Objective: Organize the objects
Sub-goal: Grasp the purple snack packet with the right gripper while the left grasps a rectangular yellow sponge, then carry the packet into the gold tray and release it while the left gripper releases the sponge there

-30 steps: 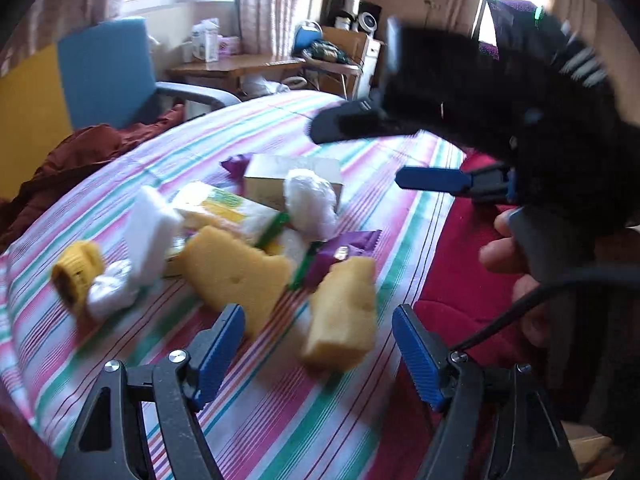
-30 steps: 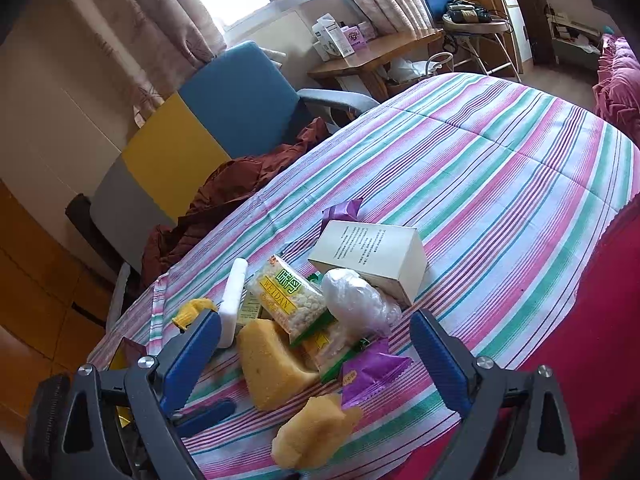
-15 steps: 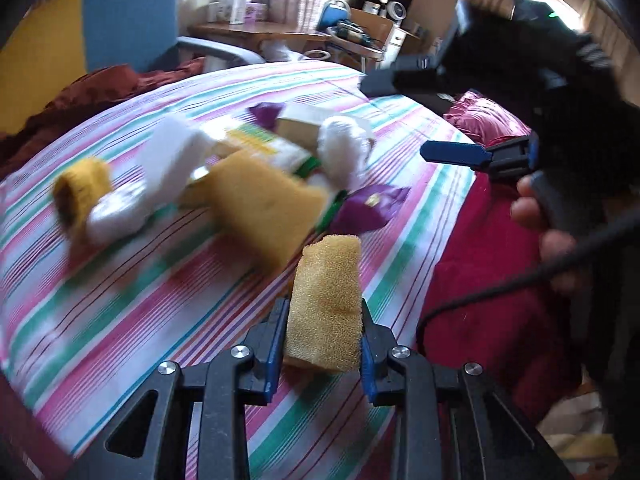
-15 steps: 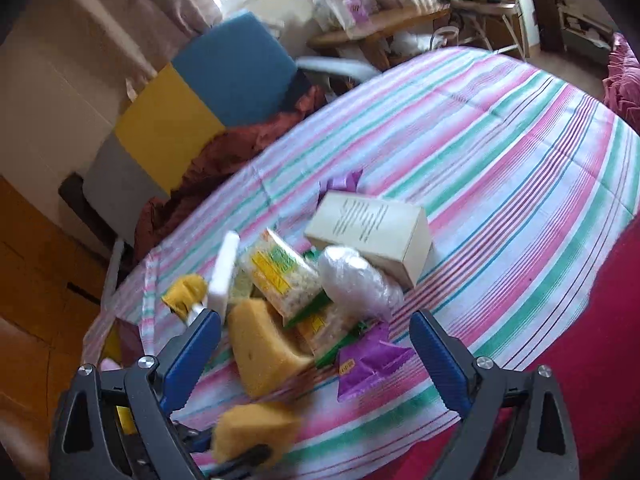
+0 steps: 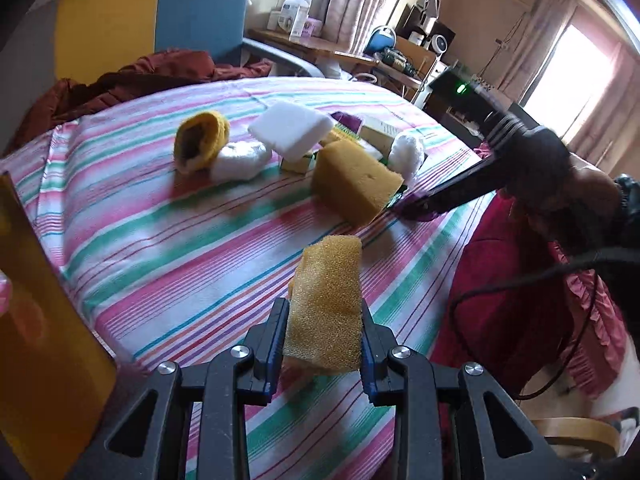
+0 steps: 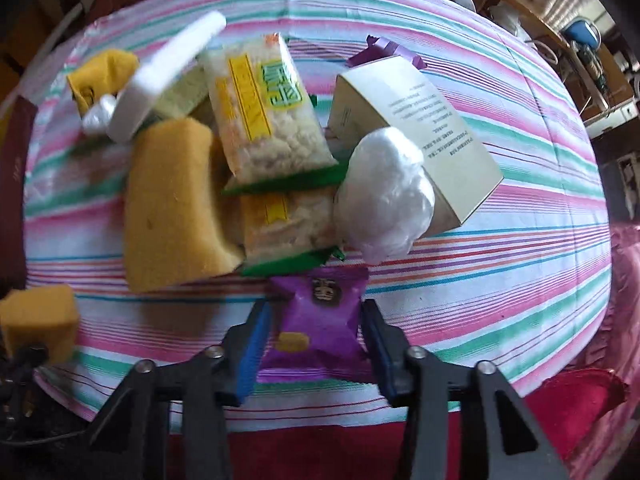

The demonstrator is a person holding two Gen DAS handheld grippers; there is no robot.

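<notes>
My left gripper [image 5: 323,316] is shut on a small yellow sponge [image 5: 326,304] and holds it above the striped cloth; the sponge also shows at the left edge of the right wrist view [image 6: 40,320]. My right gripper [image 6: 316,332] has its fingers on both sides of a purple snack packet [image 6: 320,320] that lies on the cloth. Behind the packet lies a pile: a large yellow sponge [image 6: 172,204], two noodle packs [image 6: 264,108], a white plastic bundle [image 6: 384,196], a beige box [image 6: 416,132] and a white block [image 6: 160,76].
A yellow and white sock roll [image 5: 204,144] lies left of the pile. An orange flat panel [image 5: 36,340] stands at the left. A red bedspread [image 5: 520,288] hangs past the cloth's right edge. A blue and yellow chair [image 5: 160,16] stands behind.
My left gripper shut on the small sponge, lifted it and drew back left. My right gripper came down from above the pile and now has the purple packet between its fingers.
</notes>
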